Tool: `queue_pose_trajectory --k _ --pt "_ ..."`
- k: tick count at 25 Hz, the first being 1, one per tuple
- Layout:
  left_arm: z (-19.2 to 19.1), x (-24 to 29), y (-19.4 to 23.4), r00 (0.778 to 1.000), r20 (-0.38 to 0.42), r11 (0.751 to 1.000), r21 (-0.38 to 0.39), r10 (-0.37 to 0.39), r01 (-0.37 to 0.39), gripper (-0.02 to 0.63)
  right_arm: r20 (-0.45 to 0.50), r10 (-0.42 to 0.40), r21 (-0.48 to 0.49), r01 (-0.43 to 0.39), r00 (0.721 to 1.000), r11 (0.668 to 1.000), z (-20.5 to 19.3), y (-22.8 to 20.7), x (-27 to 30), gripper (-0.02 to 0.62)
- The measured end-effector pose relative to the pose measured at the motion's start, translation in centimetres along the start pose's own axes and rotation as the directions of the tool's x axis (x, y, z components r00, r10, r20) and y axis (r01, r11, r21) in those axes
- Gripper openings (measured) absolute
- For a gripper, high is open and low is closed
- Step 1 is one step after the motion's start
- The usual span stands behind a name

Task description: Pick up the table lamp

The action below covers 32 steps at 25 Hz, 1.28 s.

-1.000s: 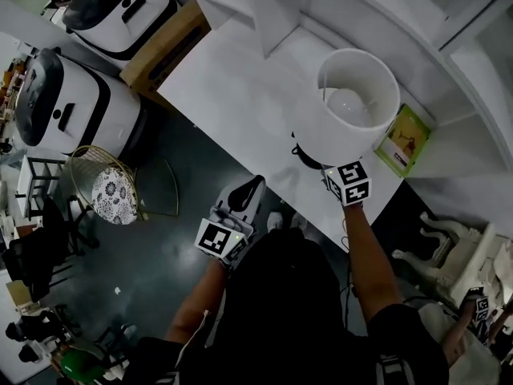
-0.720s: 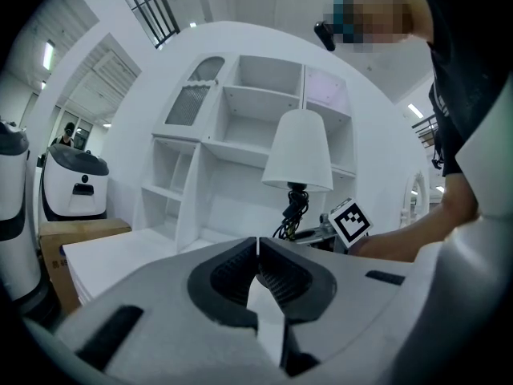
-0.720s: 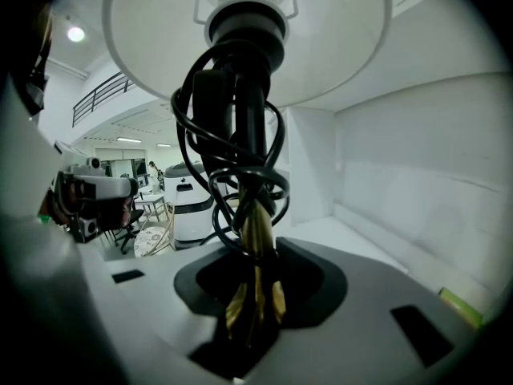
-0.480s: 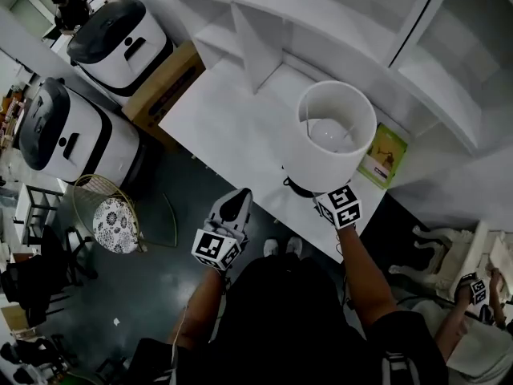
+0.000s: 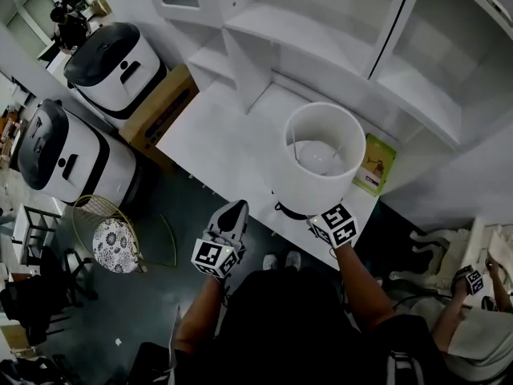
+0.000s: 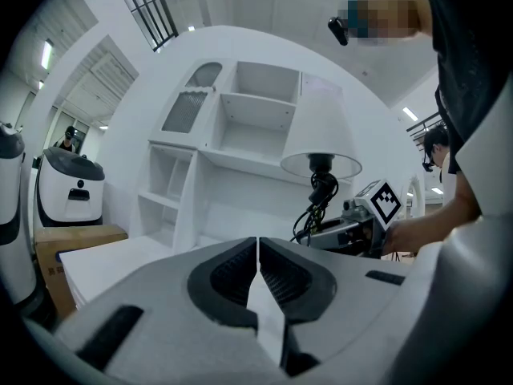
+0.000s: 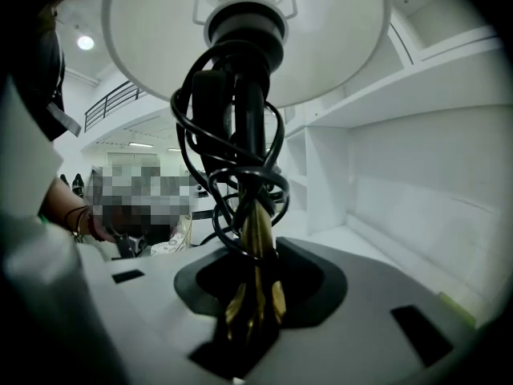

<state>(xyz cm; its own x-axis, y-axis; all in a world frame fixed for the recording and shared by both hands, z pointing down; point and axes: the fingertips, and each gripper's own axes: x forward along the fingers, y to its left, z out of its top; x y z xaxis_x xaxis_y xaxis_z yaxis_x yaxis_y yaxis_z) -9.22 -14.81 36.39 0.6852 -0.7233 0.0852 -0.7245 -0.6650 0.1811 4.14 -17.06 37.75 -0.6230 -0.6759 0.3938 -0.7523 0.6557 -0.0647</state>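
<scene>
The left gripper (image 5: 231, 215) is held level before the table (image 5: 216, 147), elbow bent, jaws pressed together on nothing. Further right, the right gripper (image 5: 314, 219) is extended on a straighter arm and tipped slightly downward. Its jaws are clenched on the brass stem of the table lamp (image 5: 319, 163), which is carried upright at the table's near edge.

The table lamp (image 5: 317, 189) has a matt white shade, a glossy brass-coloured metal stem (image 7: 256, 243) and a smooth black cord (image 7: 210, 127). The white desk (image 5: 216, 147) below it looks smooth and matt; the box (image 5: 164, 111) at its 10 o'clock is dull brown cardboard.
</scene>
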Motion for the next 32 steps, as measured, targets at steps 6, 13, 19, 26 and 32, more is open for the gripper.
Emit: queue_pose_trajectory --k 6,13,19,26,32 --pt "1.2 0.0 1.0 1.0 0.024 1.0 0.012 0.012 -0.012 0.025 -0.002 0.012 0.003 -0.012 1.0 1.0 0.1 1.0 -0.7 0.123" --pt "1.1 -0.4 1.3 1.0 0.013 1.0 0.013 0.012 -0.012 0.025 0.006 0.022 0.011 -0.022 1.0 1.0 1.0 1.5 -1.4 0.123" --pt "1.4 -0.3 1.0 1.0 0.013 1.0 0.024 0.007 -0.007 0.025 0.006 0.007 -0.002 -0.007 1.0 1.0 1.2 1.0 -2.5 0.123" --pt "1.2 -0.3 -0.2 1.0 0.009 1.0 0.031 -0.002 0.002 0.025 0.001 0.007 -0.012 -0.007 1.0 1.0 1.0 1.0 -3.8 0.123" --pt "0.8 -0.2 -0.5 1.0 -0.002 1.0 0.027 0.009 -0.009 0.025 -0.003 0.013 -0.001 -0.013 1.0 1.0 0.3 0.7 -4.2 0.123"
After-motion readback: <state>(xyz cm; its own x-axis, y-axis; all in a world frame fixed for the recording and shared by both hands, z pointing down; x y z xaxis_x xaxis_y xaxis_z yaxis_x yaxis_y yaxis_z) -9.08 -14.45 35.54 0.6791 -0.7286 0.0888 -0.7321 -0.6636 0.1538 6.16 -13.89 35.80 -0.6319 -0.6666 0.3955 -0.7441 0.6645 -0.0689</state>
